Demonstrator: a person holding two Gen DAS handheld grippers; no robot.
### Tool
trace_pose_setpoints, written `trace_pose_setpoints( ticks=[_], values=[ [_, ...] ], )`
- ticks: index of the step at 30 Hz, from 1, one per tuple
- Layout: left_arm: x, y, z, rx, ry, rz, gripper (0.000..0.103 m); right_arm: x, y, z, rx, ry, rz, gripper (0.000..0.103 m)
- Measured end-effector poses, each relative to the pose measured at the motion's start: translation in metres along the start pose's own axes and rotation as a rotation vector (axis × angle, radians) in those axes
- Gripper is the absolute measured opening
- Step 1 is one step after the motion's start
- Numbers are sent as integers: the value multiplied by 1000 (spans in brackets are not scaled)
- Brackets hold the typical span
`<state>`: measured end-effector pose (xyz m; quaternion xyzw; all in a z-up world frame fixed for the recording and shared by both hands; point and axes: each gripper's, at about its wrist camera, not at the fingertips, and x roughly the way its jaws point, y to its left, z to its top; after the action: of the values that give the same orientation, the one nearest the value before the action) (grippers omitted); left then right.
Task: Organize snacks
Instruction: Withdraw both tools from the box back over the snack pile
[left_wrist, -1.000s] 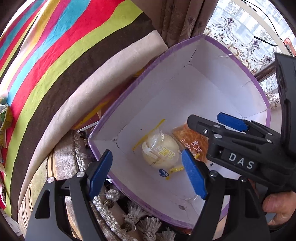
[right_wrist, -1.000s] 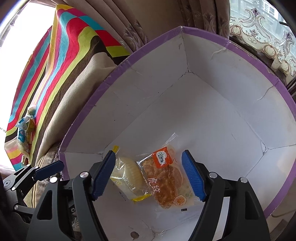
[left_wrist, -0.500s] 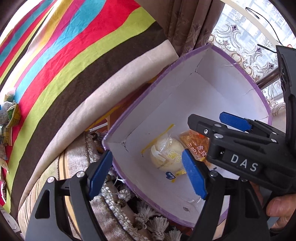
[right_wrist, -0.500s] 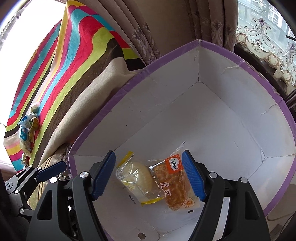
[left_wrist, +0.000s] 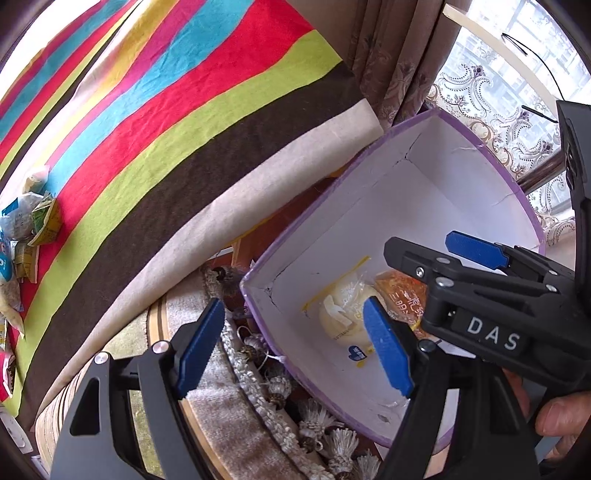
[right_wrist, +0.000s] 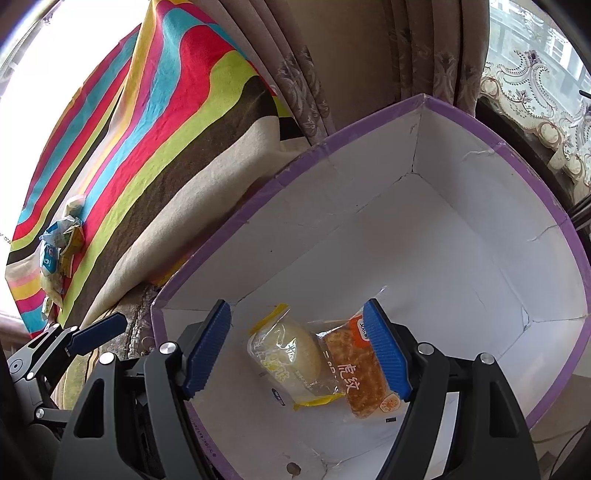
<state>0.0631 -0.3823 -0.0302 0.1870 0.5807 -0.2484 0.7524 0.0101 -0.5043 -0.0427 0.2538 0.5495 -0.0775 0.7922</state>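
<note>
Item: left hand-held gripper (left_wrist: 293, 349). You are carrying it with its blue pads standing apart and nothing between them. Over the last second you have been lifting it up and away from the box (left_wrist: 491, 177), which is now sliding toward 3 o'clock in the left wrist view, so the near purple rim is sitting between the pads instead of the box floor.

Item: right hand-held gripper (right_wrist: 297, 349). It is also spread wide and empty, and you are backing it out of the box too; more of the box walls are showing than a second ago.

Item: cream bun packet (right_wrist: 286, 356). It is lying on the white box floor, touching the orange cake packet (right_wrist: 360, 373) at its 3 o'clock side. Neither has shifted.

Item: remaining snacks (left_wrist: 27, 229). They are waiting in a loose pile on the striped cloth (left_wrist: 177, 110), at 9 o'clock in the left wrist view, well apart from the box.

Reading: both deliveries appear finished, and you are likely heading back to the pile for the next pair. Most of the task is probably still ahead.
</note>
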Motion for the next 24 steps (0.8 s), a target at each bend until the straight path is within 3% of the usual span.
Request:
trace_pose_setpoints(
  ticks=[11,15,24],
  values=[
    [-22,32,-9,-60,-54,-11,77,-14,32,2,-58,-27,-36,80],
    [-38,64,-20,-140,-114,-41,77,-25,60,3,-114,-77,-75,88],
    [-76,168,-69,-386,-255,-12,77,-37,150,-2,-321,-184,-143,89]
  ],
)
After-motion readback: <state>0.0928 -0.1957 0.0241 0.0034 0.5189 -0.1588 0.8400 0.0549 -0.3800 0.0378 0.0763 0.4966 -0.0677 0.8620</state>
